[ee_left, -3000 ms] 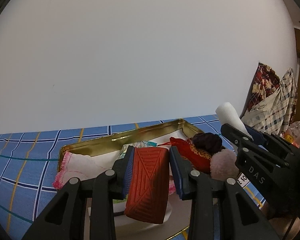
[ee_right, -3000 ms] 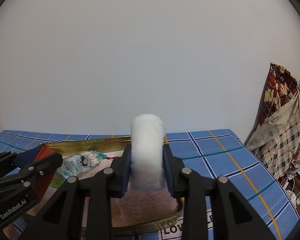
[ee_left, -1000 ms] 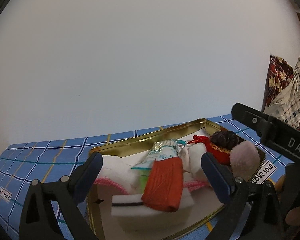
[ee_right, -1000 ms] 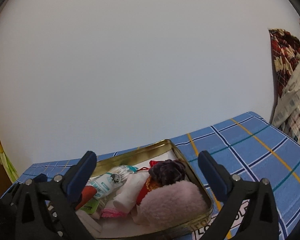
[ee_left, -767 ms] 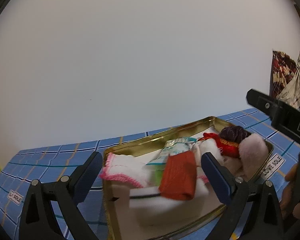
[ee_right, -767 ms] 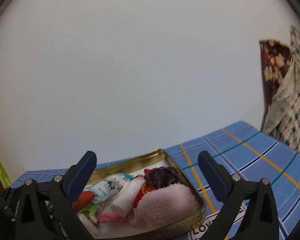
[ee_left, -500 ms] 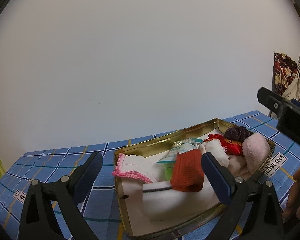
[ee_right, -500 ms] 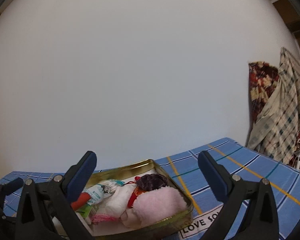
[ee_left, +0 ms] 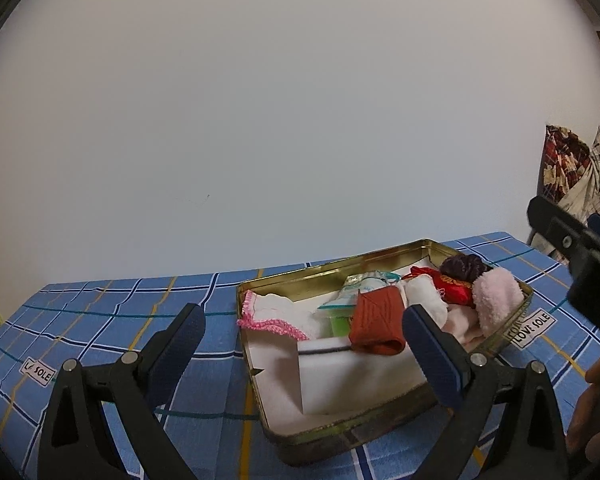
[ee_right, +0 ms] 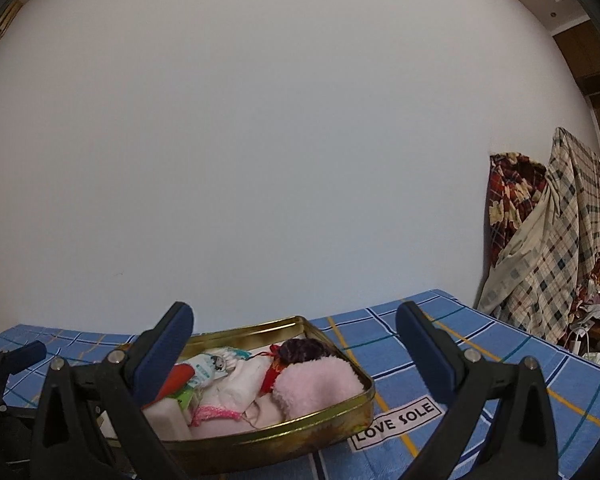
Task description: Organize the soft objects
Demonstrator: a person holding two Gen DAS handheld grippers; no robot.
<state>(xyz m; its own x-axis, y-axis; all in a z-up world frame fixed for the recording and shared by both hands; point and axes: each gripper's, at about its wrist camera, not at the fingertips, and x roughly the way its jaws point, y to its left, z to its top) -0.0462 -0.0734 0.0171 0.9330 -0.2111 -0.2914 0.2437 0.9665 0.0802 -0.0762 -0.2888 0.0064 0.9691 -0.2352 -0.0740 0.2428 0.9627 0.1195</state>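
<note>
A gold metal tin [ee_left: 324,436] sits on a blue checked cloth [ee_left: 108,320]. It holds a red-brown folded cloth [ee_left: 378,318], a white sponge block [ee_left: 352,376], a pink-edged white cloth [ee_left: 276,314], a white roll [ee_left: 426,300], a red pouch [ee_left: 454,288], dark purple yarn [ee_left: 462,266] and a fluffy pink item [ee_left: 496,296]. My left gripper [ee_left: 304,350] is open and empty, held in front of the tin. My right gripper [ee_right: 292,348] is open and empty, above the tin's [ee_right: 300,432] near side, with the fluffy pink item [ee_right: 320,388] below it.
A plain white wall stands behind the table. Patterned and checked fabrics [ee_right: 540,240] hang at the right. "LOVE SOLE" labels [ee_right: 396,424] mark the cloth. The right gripper's body [ee_left: 580,260] and a hand show at the right edge of the left wrist view.
Both grippers let go of the red-brown cloth and the white roll, which now lie in the tin. Both grippers opened wide and drew back from the tin.
</note>
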